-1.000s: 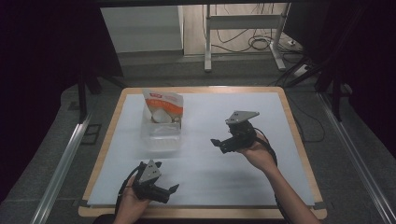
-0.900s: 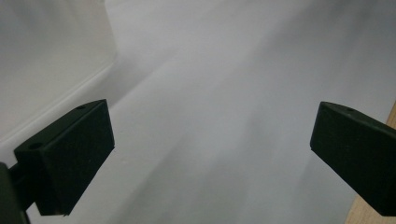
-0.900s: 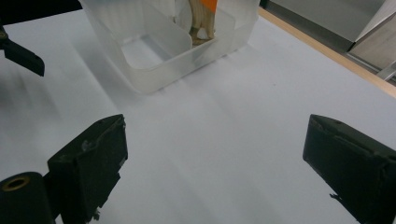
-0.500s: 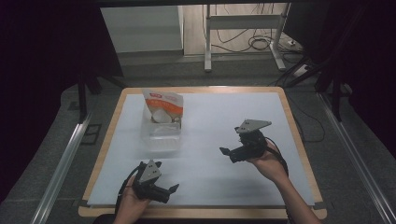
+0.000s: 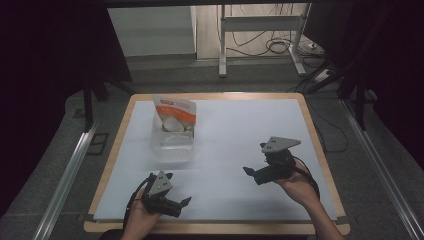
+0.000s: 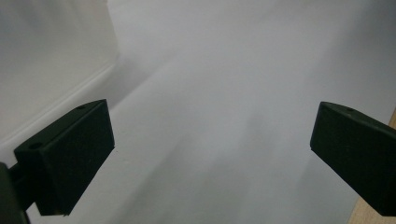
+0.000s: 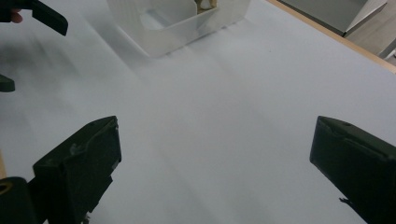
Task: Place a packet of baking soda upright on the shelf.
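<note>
A clear plastic container (image 5: 172,145) stands on the white mat (image 5: 240,125) at the back left, and an orange-and-white pouch (image 5: 175,114) stands upright in its far end. My left gripper (image 5: 177,190) is held near the front edge, below the container, open and empty (image 6: 210,154). My right gripper (image 5: 254,161) hovers at the right of the mat, jaws pointing left, wide open with nothing between them (image 7: 215,163). The right gripper view has the container (image 7: 177,23) far ahead and the left gripper's jaw tips at the top left.
The mat covers a table with a wooden rim (image 5: 320,150). Beyond the table are a metal stand (image 5: 260,30) and loose cables (image 5: 280,47) on the floor. A metal rail (image 5: 70,170) runs along the left side.
My right gripper has drawn back toward the person and to the right, away from the container. The left gripper has stayed where it was.
</note>
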{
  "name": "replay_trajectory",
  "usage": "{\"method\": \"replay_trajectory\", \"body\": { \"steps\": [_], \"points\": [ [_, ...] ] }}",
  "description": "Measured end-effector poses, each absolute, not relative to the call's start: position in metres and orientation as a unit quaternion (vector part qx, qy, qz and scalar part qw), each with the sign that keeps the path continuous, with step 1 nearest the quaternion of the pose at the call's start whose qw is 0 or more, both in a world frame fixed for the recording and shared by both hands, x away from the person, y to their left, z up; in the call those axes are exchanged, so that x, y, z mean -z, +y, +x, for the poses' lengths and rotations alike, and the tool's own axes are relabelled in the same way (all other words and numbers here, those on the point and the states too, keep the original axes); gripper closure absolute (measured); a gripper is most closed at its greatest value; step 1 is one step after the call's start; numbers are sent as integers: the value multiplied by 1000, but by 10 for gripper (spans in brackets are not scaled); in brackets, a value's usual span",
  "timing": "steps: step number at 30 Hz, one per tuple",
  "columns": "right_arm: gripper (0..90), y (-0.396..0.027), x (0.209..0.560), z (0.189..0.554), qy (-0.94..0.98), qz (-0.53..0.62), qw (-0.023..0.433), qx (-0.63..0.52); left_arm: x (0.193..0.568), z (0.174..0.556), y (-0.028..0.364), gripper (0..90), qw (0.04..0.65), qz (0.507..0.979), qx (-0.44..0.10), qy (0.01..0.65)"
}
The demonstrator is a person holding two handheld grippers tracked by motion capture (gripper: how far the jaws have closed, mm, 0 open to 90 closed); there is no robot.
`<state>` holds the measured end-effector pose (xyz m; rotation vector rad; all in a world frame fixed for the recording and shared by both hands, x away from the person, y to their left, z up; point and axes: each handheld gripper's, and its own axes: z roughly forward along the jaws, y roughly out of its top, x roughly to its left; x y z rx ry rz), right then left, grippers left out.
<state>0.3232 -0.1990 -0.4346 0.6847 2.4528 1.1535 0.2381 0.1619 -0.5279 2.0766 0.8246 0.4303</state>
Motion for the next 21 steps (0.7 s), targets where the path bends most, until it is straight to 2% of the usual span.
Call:
{"method": "replay_trajectory", "body": {
  "steps": [10,21],
  "points": [
    [25,-218,440,311,852,256,190,-416,528,238,162,0,420,828,-172,330],
    [0,-247,455,303,832,305,182,-426,528,238,162,0,418,828,-172,331]
  ]
}}
